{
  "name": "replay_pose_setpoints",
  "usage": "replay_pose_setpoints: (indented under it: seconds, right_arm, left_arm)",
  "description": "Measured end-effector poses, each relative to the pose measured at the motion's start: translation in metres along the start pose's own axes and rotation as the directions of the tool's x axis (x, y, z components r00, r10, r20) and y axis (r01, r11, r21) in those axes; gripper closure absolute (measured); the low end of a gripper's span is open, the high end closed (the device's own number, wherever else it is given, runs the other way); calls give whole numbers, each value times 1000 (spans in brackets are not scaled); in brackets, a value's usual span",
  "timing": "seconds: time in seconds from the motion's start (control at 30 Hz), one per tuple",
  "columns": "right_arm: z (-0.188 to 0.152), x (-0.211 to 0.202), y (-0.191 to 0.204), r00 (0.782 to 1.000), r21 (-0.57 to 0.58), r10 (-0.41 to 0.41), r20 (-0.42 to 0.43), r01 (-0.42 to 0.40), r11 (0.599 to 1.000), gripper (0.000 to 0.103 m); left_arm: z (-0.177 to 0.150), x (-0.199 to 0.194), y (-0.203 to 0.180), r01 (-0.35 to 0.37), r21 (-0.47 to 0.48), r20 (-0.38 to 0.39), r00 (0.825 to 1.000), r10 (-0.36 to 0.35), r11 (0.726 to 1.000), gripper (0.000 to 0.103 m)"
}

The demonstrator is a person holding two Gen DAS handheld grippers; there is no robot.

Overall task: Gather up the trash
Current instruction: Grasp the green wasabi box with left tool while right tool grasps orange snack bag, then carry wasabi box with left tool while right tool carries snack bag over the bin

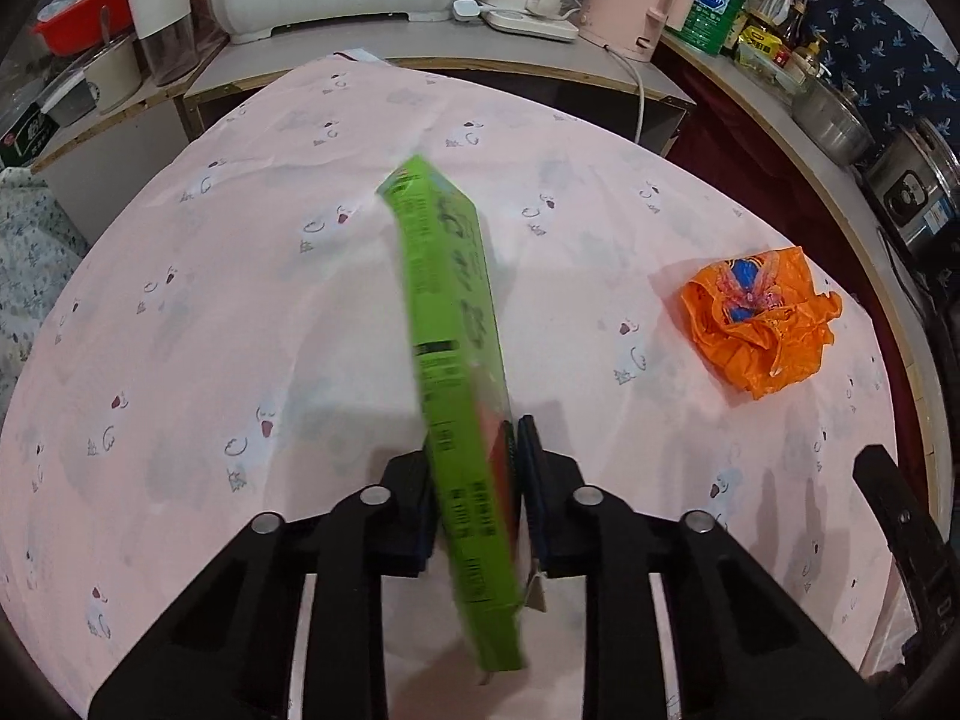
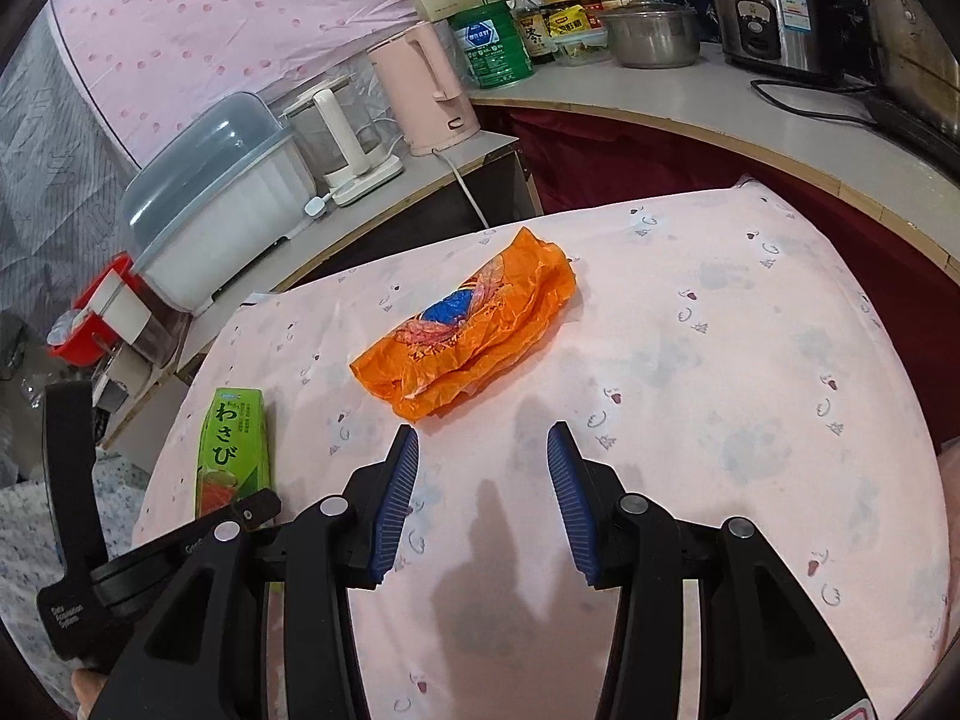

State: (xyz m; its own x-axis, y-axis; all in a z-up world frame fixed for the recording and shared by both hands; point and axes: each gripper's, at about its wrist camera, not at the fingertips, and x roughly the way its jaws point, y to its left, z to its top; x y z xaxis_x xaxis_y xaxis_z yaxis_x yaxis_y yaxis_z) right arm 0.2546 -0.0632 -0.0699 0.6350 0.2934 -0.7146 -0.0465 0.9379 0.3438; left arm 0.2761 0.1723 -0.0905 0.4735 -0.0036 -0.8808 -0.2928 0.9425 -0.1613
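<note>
My left gripper (image 1: 474,468) is shut on a long green wasabi box (image 1: 456,360), held edge-up above the pink tablecloth (image 1: 240,330). The same box (image 2: 234,456) shows at the left of the right wrist view, with the left gripper (image 2: 252,507) on its near end. A crumpled orange plastic bag (image 2: 468,339) lies on the cloth just ahead of my right gripper (image 2: 483,462), which is open and empty, a little short of the bag. The bag also shows at the right of the left wrist view (image 1: 759,318).
A counter runs behind and to the right of the table with a pink kettle (image 2: 429,90), a white dish box (image 2: 210,204), a green tin (image 2: 492,48), a steel pot (image 2: 651,36) and a rice cooker (image 2: 774,12). A red basket (image 1: 78,12) sits at far left.
</note>
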Motion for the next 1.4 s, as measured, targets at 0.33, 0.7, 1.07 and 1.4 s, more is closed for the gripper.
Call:
replay_pose_setpoints:
  seconds: [0.33,0.7,1.07,1.4]
  right_arm:
    - [37,55,-15,1000,88,-7,-26,9,996,59]
    - [43,86,-29,999,144,17,-50,-9,989,96]
    - [43,39,-37,999,167,25,30,-29,986,101]
    - [34,-35,-56,994,185,10,111,-31,982,101]
  left_arm:
    - [22,15,-17,-11,69,16,1000,10,998,84]
    - [24,22,-44,-17,139,26,1000,13,990,84]
    - [4,-3,-64,2,179,30,1000,-7,984,84]
    - [-26,-52,-98,44,236,59,996,-60,971,84]
